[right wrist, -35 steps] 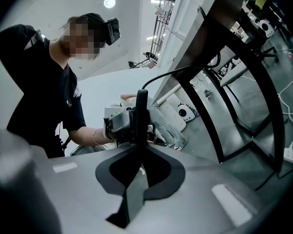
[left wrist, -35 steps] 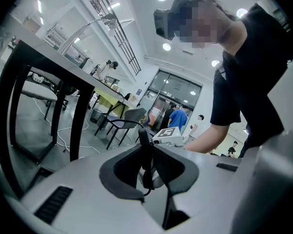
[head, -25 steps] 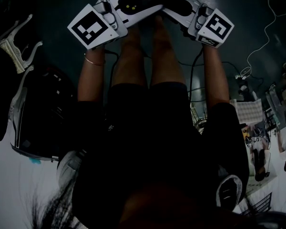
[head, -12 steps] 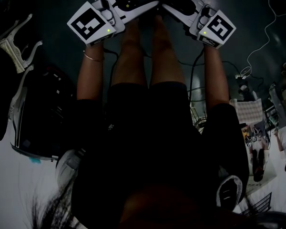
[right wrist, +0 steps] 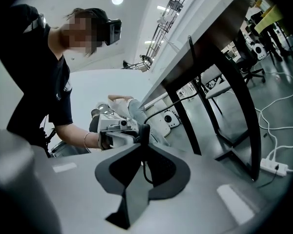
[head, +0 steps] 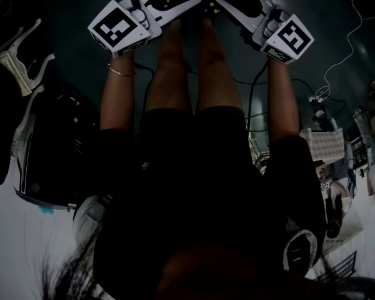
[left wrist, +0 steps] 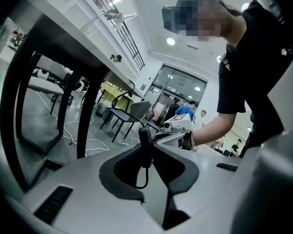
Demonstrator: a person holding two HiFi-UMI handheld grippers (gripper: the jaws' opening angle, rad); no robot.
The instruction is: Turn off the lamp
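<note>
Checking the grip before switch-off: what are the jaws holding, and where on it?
A black cord switch, pinched from opposite sides at its lower half, above the cord, by the left gripper and the right gripper, whose jaws just opened slightly.

readable text: we find none in any view
left gripper [left wrist: 147, 147], left cube [head: 120, 29]: we see only a black-and-white square code on its white top face, with no letters or digits that we can make out
right gripper [right wrist: 144, 147], right cube [head: 289, 37]: we see another black-and-white square code of the same kind; the dark strip at its lower edge is too small for us to read
shirt [left wrist: 244, 72]: we see a small white mark on the black cloth, too small for us to read
</note>
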